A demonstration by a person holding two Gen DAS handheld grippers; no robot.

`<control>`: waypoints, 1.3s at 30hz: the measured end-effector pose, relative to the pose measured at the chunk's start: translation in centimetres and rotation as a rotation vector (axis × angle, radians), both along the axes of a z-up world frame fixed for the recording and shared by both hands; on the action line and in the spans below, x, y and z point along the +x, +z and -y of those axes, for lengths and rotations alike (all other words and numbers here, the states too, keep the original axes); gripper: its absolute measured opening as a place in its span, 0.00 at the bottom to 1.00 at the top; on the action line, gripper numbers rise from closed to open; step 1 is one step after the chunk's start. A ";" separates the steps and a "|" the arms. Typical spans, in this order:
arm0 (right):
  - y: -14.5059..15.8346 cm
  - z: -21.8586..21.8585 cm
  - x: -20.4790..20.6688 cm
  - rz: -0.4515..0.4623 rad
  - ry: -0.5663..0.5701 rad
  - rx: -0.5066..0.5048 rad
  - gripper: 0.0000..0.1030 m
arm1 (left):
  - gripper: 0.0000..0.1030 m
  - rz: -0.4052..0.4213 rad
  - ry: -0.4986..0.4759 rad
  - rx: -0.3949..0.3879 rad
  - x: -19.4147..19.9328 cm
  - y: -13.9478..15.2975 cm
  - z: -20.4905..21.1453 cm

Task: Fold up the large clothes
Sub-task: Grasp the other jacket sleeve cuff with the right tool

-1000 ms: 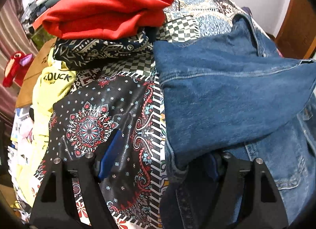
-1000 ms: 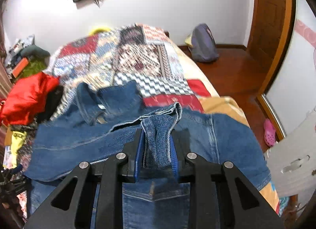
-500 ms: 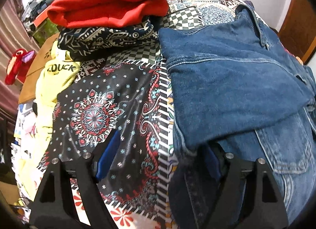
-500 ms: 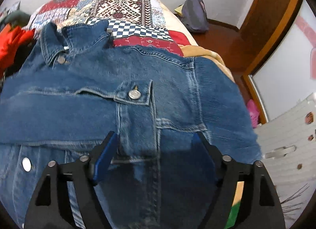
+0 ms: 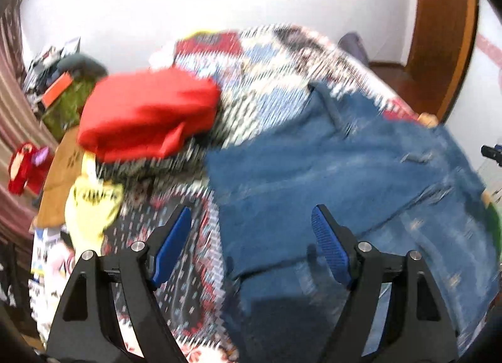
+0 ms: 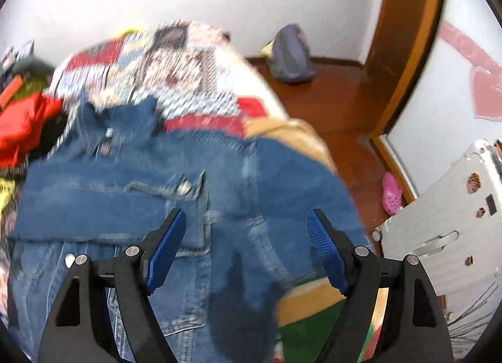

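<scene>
Right gripper [image 6: 246, 247] was apart with nothing between the pads, jaws having just been opening. Left gripper [image 5: 251, 247] was also apart, empty. Jacket [image 6: 131, 193] lay flat on the bed [image 5: 269, 87] directly under the right gripper, so that hand was nearer; the left sat over its left edge. Long axis ran away from the grippers, collar at the far end. Stiff blue denim, metal buttons, sleeve across the chest. Bed cover was patchwork print. Red garment [image 5: 147, 118] lay folded, far left.
</scene>
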State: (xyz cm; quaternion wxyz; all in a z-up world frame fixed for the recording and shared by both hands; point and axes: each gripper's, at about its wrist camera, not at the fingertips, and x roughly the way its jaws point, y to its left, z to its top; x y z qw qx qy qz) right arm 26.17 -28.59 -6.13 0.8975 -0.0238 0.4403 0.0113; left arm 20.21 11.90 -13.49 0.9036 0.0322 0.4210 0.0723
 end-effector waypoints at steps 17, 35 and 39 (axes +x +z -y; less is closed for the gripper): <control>-12.4 15.7 1.9 -0.293 -0.456 0.510 0.80 | 0.79 -0.008 -0.118 -0.057 7.0 -2.0 8.0; -13.5 17.7 6.1 -0.228 -0.677 0.449 0.15 | 0.79 -0.054 -0.075 -0.036 6.9 -4.1 6.6; -8.6 15.7 5.3 -0.114 -0.634 0.362 0.11 | 0.79 -0.038 -0.064 -0.014 6.2 -3.6 6.0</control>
